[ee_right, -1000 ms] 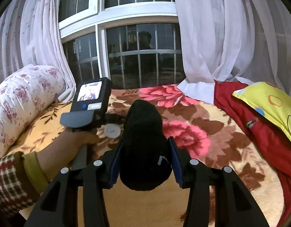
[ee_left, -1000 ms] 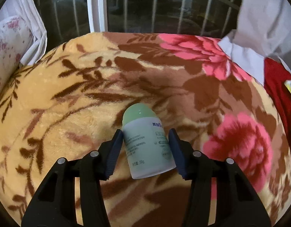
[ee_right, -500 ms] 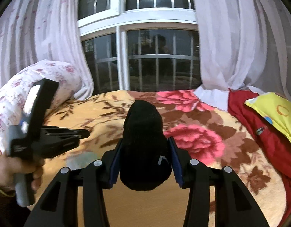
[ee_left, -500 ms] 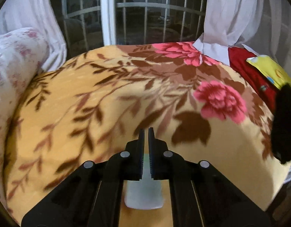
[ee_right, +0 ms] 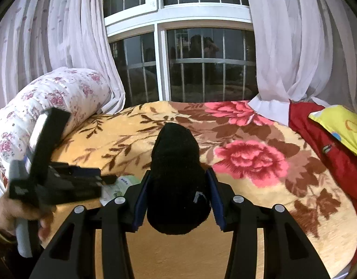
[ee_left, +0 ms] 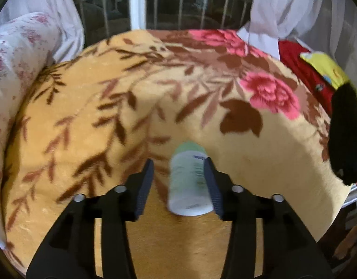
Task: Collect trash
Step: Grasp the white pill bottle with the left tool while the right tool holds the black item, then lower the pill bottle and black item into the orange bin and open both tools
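Observation:
A white bottle with a pale green cap (ee_left: 190,181) lies on the flowered blanket (ee_left: 155,97), cap pointing away. My left gripper (ee_left: 179,173) is open around it, the bottle close against the right finger with a gap on the left. The bottle shows partly in the right wrist view (ee_right: 119,187), behind the left gripper body (ee_right: 50,176). My right gripper (ee_right: 177,186) is shut on a black sock (ee_right: 176,181), held above the blanket. The sock also shows at the right edge of the left wrist view (ee_left: 345,134).
A floral quilt roll (ee_right: 46,107) lies along the bed's left side. A red cloth (ee_right: 327,144) and a yellow pillow (ee_right: 341,125) lie at the right. A barred window (ee_right: 190,65) and white curtains stand behind the bed.
My left gripper was shut above the bottle half a second ago and has opened around it. The right gripper still holds the sock, almost unmoved.

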